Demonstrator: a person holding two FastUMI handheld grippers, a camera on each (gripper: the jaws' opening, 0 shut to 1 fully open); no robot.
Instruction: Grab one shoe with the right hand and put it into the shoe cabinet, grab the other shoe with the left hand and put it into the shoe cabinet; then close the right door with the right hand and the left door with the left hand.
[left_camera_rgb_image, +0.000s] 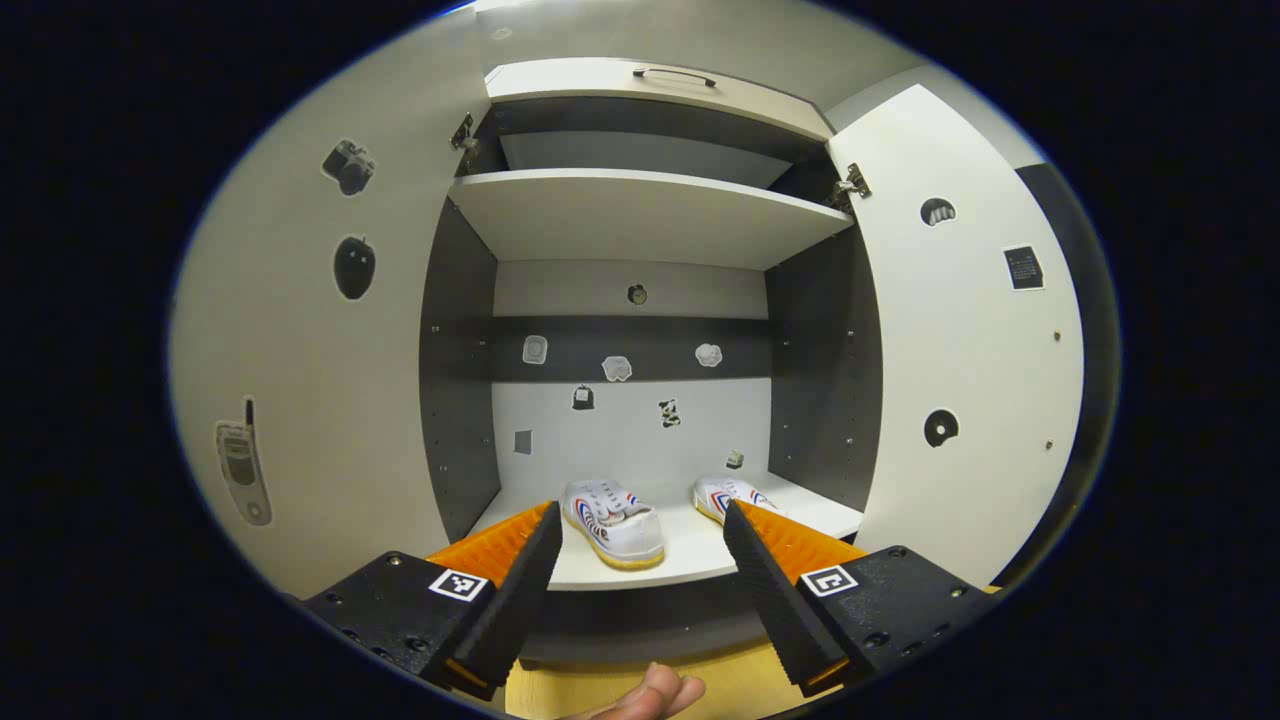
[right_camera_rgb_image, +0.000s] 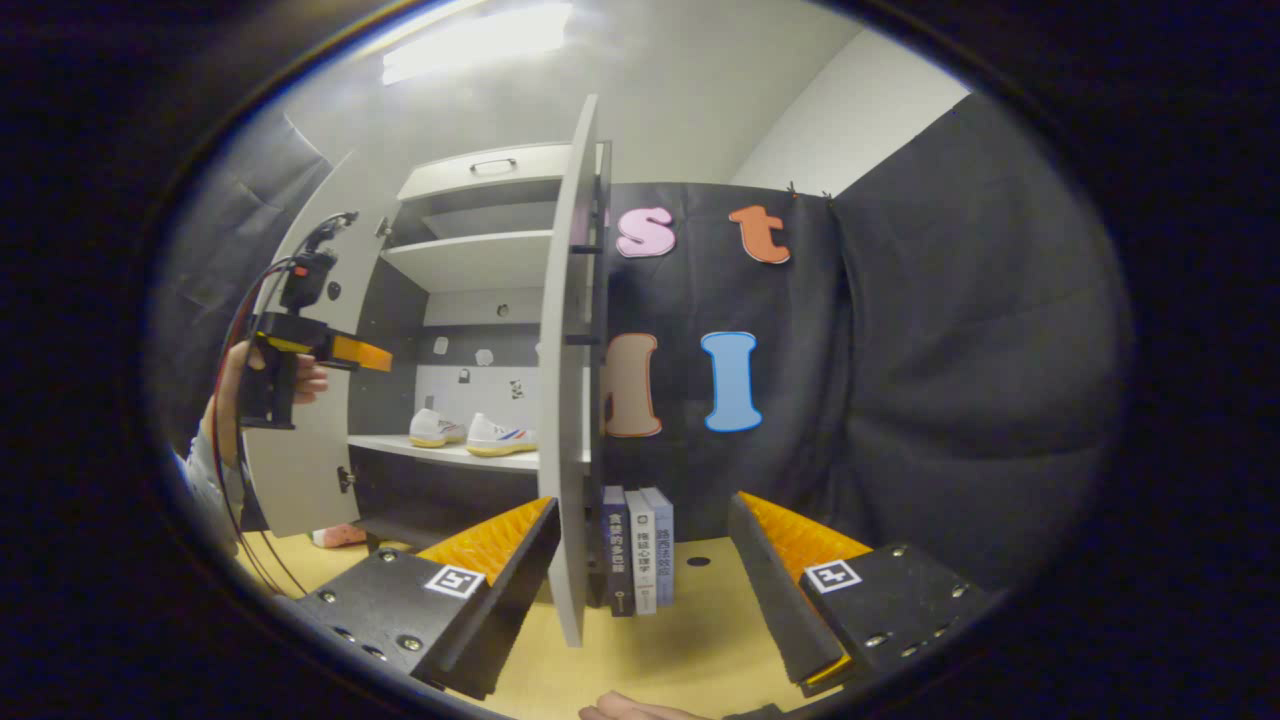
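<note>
Two white shoes with red and blue stripes stand on the cabinet's lower shelf (left_camera_rgb_image: 690, 565): one shoe (left_camera_rgb_image: 612, 520) at the middle, the other shoe (left_camera_rgb_image: 735, 496) to its right. My left gripper (left_camera_rgb_image: 637, 540) is open in front of the shelf, holding nothing. Both doors stand open: the left door (left_camera_rgb_image: 310, 380) and the right door (left_camera_rgb_image: 965, 400). In the right gripper view, my right gripper (right_camera_rgb_image: 645, 545) is open and bare, with the right door's edge (right_camera_rgb_image: 572, 400) between its fingers. Farther off there are both shoes (right_camera_rgb_image: 470, 432) and the left gripper (right_camera_rgb_image: 365, 353) in a hand.
An upper shelf (left_camera_rgb_image: 640, 205) and a top flap with a handle (left_camera_rgb_image: 675, 75) sit above. Three books (right_camera_rgb_image: 638, 550) stand on the wooden floor (right_camera_rgb_image: 690, 640) behind the right door. Black cloth hangs to the right. A pink item (right_camera_rgb_image: 338, 536) lies below the left door.
</note>
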